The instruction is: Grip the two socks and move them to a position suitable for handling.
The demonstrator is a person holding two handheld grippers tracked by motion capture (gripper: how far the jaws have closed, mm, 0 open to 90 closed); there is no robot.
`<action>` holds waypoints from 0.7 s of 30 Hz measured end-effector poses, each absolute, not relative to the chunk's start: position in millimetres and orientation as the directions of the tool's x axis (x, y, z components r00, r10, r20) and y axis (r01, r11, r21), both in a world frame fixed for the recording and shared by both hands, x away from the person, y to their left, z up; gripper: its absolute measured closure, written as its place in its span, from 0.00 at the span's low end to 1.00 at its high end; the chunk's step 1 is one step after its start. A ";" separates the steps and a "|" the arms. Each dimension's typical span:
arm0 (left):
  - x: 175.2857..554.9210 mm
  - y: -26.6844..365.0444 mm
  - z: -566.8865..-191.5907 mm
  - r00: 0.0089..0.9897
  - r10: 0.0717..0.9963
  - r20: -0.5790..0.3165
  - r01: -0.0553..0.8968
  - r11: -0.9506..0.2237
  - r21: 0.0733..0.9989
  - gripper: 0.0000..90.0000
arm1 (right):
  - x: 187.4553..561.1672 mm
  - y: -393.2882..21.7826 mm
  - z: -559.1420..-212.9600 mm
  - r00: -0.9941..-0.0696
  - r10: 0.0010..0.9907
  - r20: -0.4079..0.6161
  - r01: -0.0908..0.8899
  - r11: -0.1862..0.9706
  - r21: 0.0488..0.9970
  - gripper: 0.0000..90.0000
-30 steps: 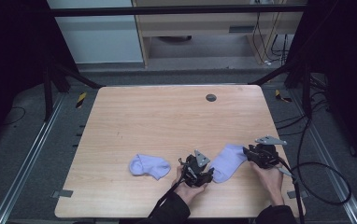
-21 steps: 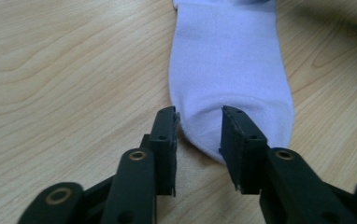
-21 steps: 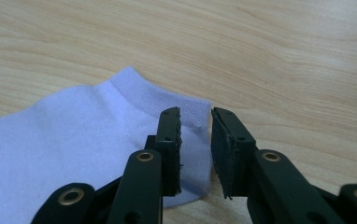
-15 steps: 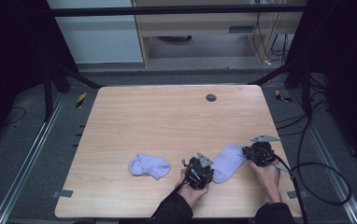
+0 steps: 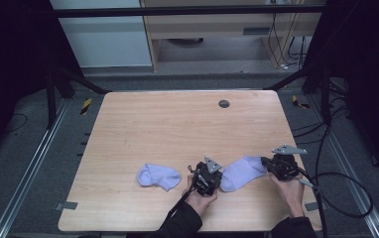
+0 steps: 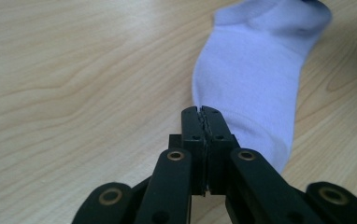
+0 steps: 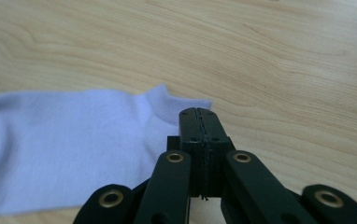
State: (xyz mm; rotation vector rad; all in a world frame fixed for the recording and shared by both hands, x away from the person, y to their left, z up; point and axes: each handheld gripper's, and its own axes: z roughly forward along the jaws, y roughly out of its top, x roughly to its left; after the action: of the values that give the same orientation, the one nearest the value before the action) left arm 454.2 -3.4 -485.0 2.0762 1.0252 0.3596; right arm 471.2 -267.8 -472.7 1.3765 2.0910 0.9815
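Left hand-held gripper (image 6: 203,110): jaws just closed, pinching the sock (image 5: 242,172) edge at 6 o'clock.
Right hand-held gripper (image 7: 198,112): likewise, sock's cuff.
Risk: thin fabric slipping free when lifted.

- A pale lilac ankle sock (image 5: 242,172) of soft knit lay flat on the wood, stretched between the two sets of jaws.
- Its toe end sat at the left jaws, its cuff at the right jaws.
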 end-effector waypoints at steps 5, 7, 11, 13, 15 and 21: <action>464.0 -4.1 -487.3 0.636 0.769 -0.061 0.554 -0.400 0.730 0.98 | 450.2 -265.4 -472.1 -0.401 0.916 0.020 0.613 0.252 0.749 1.00; 467.3 -5.7 -490.2 0.640 0.767 -0.050 0.554 -0.416 0.721 0.98 | 442.7 -266.1 -474.0 -0.399 0.917 0.017 0.622 0.256 0.740 1.00; 472.1 -6.8 -494.7 0.645 0.762 -0.060 0.560 -0.416 0.717 0.97 | 434.0 -267.9 -478.7 -0.380 0.925 0.028 0.648 0.245 0.721 1.00; 472.7 -6.2 -494.2 0.643 0.763 -0.067 0.558 -0.407 0.723 0.91 | 433.0 -267.8 -481.2 -0.373 0.927 0.030 0.667 0.246 0.703 0.99; 472.1 -4.0 -490.8 0.642 0.764 -0.067 0.551 -0.399 0.733 0.82 | 433.4 -268.1 -482.4 -0.369 0.929 0.004 0.663 0.260 0.702 0.95; 471.6 13.2 -469.6 0.659 0.748 -0.077 0.520 -0.379 0.765 0.65 | 430.7 -269.1 -471.8 -0.376 0.926 0.021 0.593 0.223 0.774 0.84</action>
State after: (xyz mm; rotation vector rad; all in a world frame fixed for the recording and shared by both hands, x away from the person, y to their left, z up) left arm 471.6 13.2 -469.6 2.0694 0.9800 0.3608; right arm 430.7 -269.1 -471.8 1.3975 2.0537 0.9918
